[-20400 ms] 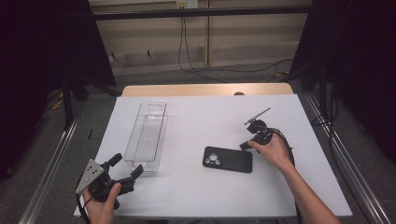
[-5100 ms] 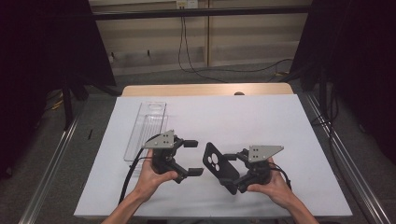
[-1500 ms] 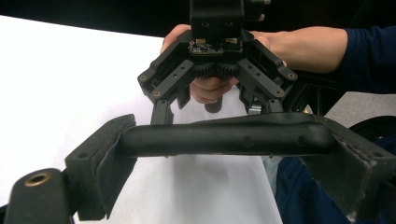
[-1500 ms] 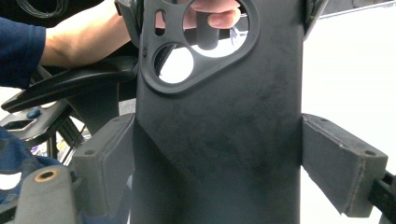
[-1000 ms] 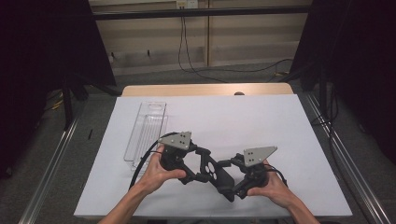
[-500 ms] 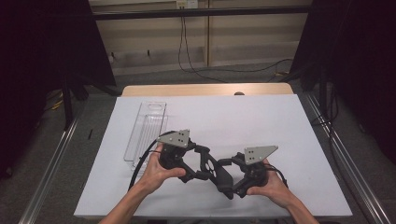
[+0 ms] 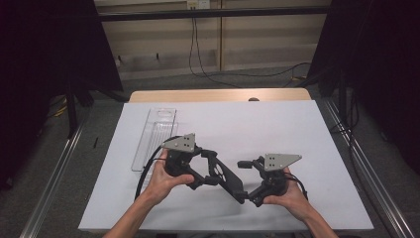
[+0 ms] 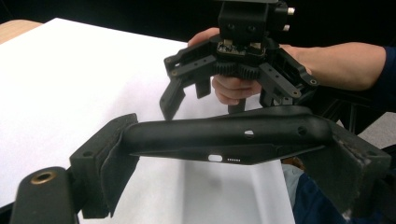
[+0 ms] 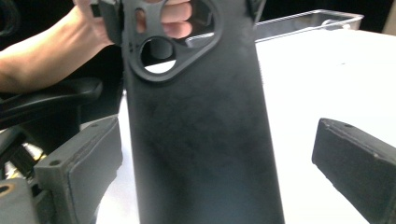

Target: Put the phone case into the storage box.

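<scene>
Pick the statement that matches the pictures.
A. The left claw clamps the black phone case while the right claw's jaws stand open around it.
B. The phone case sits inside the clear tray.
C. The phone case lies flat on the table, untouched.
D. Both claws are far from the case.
A: the left claw pinches the black phone case between its jaws, while the right claw has gaps either side of the case.

Matt black rubbery phone case [image 9: 201, 140]; clear glossy plastic tray [image 7: 156, 134].

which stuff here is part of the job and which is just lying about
In the job: black phone case, clamped in the left gripper; right gripper, jaws just opened, pads clear of the case.

Lying about: clear plastic tray; wall cables.
</scene>
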`<state>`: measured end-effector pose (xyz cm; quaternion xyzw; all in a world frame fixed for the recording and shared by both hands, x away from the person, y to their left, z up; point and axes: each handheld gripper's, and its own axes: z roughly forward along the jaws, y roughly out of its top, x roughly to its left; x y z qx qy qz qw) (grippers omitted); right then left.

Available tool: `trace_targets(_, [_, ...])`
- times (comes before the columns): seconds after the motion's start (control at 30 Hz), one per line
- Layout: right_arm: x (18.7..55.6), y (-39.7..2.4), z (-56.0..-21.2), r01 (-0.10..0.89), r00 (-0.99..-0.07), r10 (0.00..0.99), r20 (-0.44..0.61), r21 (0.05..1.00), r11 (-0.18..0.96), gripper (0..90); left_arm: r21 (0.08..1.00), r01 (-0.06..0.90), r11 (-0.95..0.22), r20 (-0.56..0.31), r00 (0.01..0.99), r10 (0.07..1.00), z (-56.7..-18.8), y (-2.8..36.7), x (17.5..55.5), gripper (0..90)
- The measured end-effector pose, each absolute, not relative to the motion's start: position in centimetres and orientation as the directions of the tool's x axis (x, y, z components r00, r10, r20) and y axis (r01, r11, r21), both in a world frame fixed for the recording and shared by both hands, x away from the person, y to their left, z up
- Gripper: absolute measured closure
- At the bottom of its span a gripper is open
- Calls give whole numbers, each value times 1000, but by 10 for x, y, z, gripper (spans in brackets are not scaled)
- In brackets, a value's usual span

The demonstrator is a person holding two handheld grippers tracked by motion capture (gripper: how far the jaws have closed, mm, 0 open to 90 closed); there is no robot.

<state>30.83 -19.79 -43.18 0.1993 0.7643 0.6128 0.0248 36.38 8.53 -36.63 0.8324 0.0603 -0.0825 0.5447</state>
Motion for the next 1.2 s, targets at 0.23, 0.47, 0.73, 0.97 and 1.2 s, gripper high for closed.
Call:
trace_targets(0.23, [305,-202,-428,254,-903,389,182,957,141,12,897,214,-387,-209,976,55,-366,91,365,144])
trace_targets(0.47, [305,-206,-427,271,-882,431,194,955,124,11,894,232,-383,-210,973,98,-366,96,366,144])
trace_targets(0.73, [303,-210,-424,261,-839,515,176,960,97,0,893,247,-376,-204,967,153,-362,102,367,144])
trace_targets(0.97, [303,-214,-424,286,-804,567,180,953,103,0,889,269,-372,-209,959,192,-361,105,371,145])
trace_targets(1.2, [297,-226,-423,286,-764,628,147,950,126,11,887,273,-371,-194,952,237,-358,110,372,144])
